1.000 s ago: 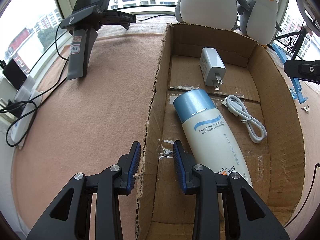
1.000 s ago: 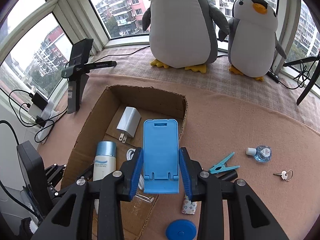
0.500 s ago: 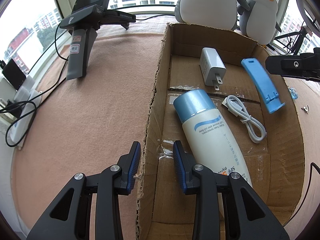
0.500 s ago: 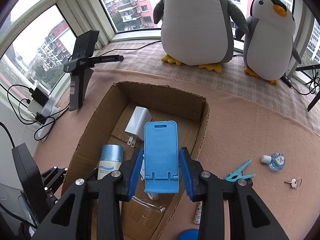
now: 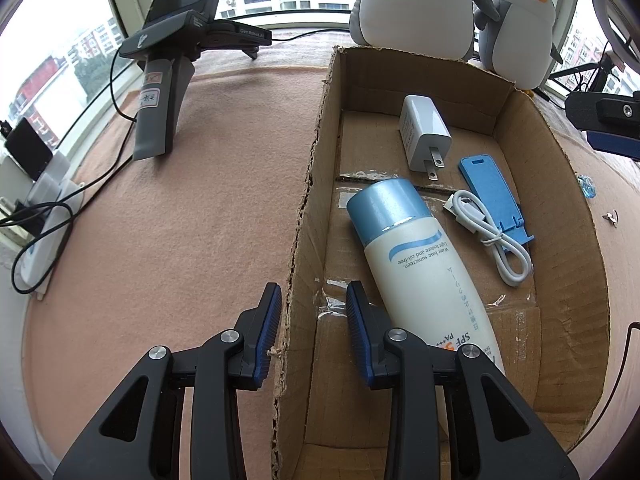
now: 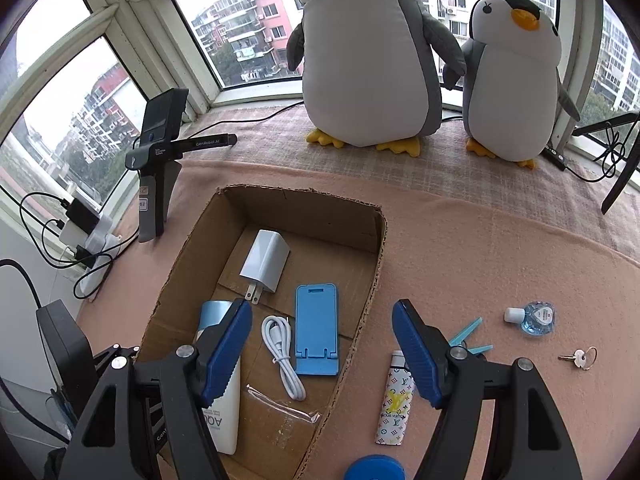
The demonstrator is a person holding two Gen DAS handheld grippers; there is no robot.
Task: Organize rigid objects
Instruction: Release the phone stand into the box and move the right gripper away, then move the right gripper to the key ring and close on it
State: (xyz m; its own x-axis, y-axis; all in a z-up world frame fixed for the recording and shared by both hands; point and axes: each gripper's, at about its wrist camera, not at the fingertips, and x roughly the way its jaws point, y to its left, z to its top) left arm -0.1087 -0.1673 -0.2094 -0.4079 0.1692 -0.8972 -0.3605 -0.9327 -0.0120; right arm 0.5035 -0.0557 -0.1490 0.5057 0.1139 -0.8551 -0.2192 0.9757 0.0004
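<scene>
Blue stand (image 6: 317, 330) lies flat in the box (image 6: 376, 264), free of the R gripper (image 6: 322, 354).
Stand sits beside the white cable (image 6: 282, 356), near the charger (image 6: 266, 266) & lotion bottle (image 5: 424, 264). R jaws have just been opening, wide now, nothing between the pads. L gripper (image 5: 312, 330) is clamped on the box's wall. Lighter (image 6: 394, 400), peg (image 6: 468, 338), key (image 6: 580, 358) lie outside on the cloth (image 6: 500, 260).

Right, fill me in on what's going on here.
A person is sorting loose items into a cardboard box. The right hand-held gripper has just been opening and the blue phone stand now lies free in the box. The left hand-held gripper clamps the box wall. A lighter, clothespin and key remain outside.
</scene>
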